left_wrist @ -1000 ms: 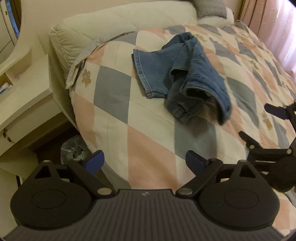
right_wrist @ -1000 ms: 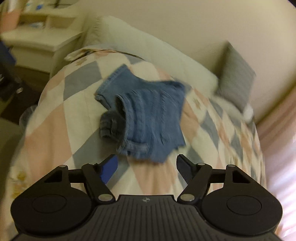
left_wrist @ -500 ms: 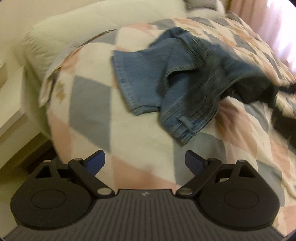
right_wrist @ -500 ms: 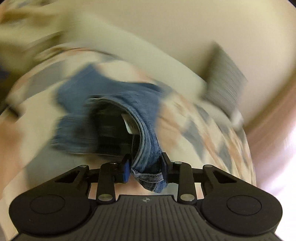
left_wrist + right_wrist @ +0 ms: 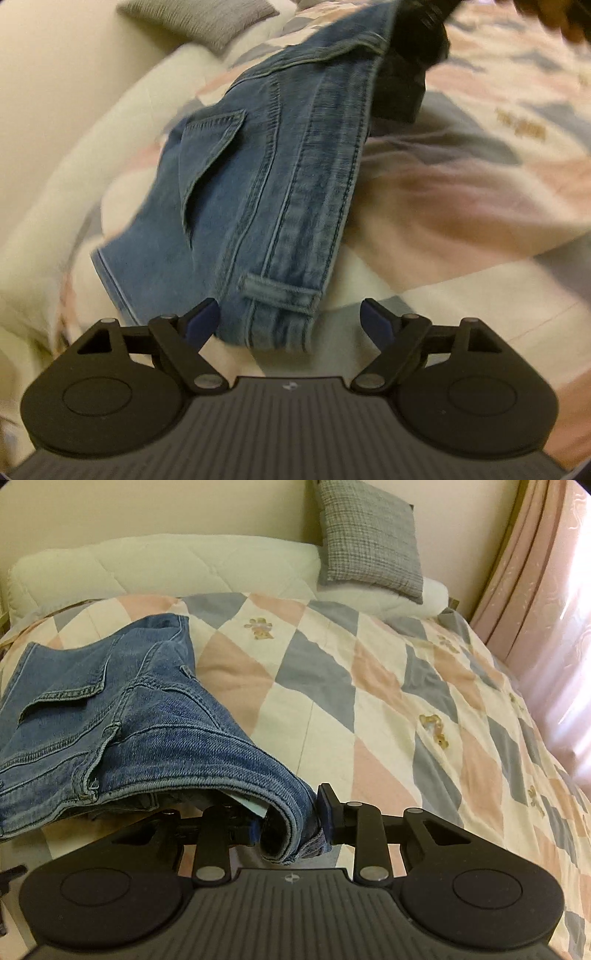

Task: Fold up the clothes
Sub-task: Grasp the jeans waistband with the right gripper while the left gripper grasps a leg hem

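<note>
Blue denim jeans point(image 5: 122, 720) lie crumpled on the left side of a patchwork quilt point(image 5: 369, 709). My right gripper point(image 5: 290, 821) is shut on the jeans' waistband, which is lifted off the bed and wraps over between the fingers. In the left wrist view the jeans point(image 5: 266, 192) stretch up toward the black right gripper point(image 5: 410, 59) at the top. My left gripper point(image 5: 290, 321) is open, with the lower waistband end and a belt loop point(image 5: 280, 290) lying between its blue pads.
A cream quilted pillow point(image 5: 166, 568) runs along the headboard side, with a grey checked cushion point(image 5: 369, 539) leaning on the wall. Pink curtains point(image 5: 535, 572) hang on the right. The quilt's right half is bare.
My right gripper has shut on the waistband and lifted it. My left gripper moved in close to the jeans, so the waistband end now sits between its open fingers.
</note>
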Motion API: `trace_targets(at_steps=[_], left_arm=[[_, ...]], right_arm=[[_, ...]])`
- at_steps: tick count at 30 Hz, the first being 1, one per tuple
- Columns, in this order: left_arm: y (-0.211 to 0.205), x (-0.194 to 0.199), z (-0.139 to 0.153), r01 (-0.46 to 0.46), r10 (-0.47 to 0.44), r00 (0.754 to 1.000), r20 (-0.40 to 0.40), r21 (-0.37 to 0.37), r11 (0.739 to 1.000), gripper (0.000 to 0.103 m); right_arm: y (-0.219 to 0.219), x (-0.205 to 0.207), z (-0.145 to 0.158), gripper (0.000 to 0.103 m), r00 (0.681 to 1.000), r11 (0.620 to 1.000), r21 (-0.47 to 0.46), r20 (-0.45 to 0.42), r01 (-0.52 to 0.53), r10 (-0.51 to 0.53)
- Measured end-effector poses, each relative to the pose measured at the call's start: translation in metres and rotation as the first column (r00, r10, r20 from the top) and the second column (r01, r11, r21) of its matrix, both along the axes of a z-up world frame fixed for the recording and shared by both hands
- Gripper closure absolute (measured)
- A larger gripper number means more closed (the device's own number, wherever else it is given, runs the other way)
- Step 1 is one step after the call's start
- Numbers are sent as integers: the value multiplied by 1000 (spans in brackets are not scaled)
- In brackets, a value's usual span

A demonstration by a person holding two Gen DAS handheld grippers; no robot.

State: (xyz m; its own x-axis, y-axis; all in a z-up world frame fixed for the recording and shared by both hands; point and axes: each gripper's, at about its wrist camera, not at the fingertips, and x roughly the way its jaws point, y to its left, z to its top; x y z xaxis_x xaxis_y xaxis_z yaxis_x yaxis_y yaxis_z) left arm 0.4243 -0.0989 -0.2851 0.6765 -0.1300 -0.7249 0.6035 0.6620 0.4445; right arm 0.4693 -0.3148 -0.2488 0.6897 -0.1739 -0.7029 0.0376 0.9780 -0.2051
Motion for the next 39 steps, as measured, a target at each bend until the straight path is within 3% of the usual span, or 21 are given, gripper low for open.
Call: trace_targets(at_steps=[2, 4, 6, 9, 13, 16, 20, 22, 23, 26, 28, 31, 34, 36, 39], left_arm=[[-1, 3, -4, -11, 10, 999, 41, 23, 1000, 26], [-3, 6, -8, -23, 19, 996, 82, 46, 999, 53], [-4, 9, -12, -36, 27, 992, 123, 68, 997, 72], [-5, 13, -16, -57, 39, 982, 184, 97, 994, 80], [11, 12, 32, -104, 96, 967, 238, 23, 994, 80], [17, 2, 88, -95, 116, 943, 313, -80, 992, 82], [-8, -37, 161, 75, -1, 872, 489, -131, 989, 83], [-24, -59, 198, 175, -63, 820, 569, -143, 974, 87], [-36, -78, 212, 228, -96, 811, 577, -160, 960, 89], [-69, -138, 253, 384, -192, 773, 605, -205, 900, 90], [-95, -194, 268, 487, -261, 715, 648, -195, 851, 90], [-129, -271, 289, 628, -377, 665, 645, -210, 749, 90], [-165, -363, 299, 759, -525, 599, 605, -220, 613, 91], [-190, -426, 298, 825, -621, 547, 561, -238, 512, 91], [-227, -521, 286, 893, -751, 449, 484, -269, 361, 91]], right_arm=[[4, -2, -4, 67, 999, 999, -27, -2, -37, 37], [11, -7, -5, 67, 996, 994, -60, -1, -90, 90], [18, -12, -7, 80, 990, 986, -94, -2, -141, 142], [30, -22, -8, 91, 978, 969, -134, -9, -208, 209], [44, -54, 10, 96, 981, 979, -61, -12, -192, 192], [48, -90, 37, 96, 994, 990, 84, 14, -112, 111], [47, -158, 77, 97, 999, 970, 244, 49, 3, -16], [42, -197, 98, 97, 994, 947, 314, 65, 65, -90], [37, -222, 109, 97, 988, 935, 339, 75, 100, -133], [18, -300, 137, 97, 959, 882, 427, 97, 200, -264], [4, -359, 152, 97, 933, 840, 475, 97, 262, -346], [-8, -452, 166, 97, 886, 755, 555, 69, 348, -459], [-7, -555, 173, 97, 812, 635, 644, 36, 427, -583], [-6, -626, 177, 97, 743, 559, 668, 14, 491, -669], [-15, -731, 169, 97, 587, 406, 671, -55, 621, -807]])
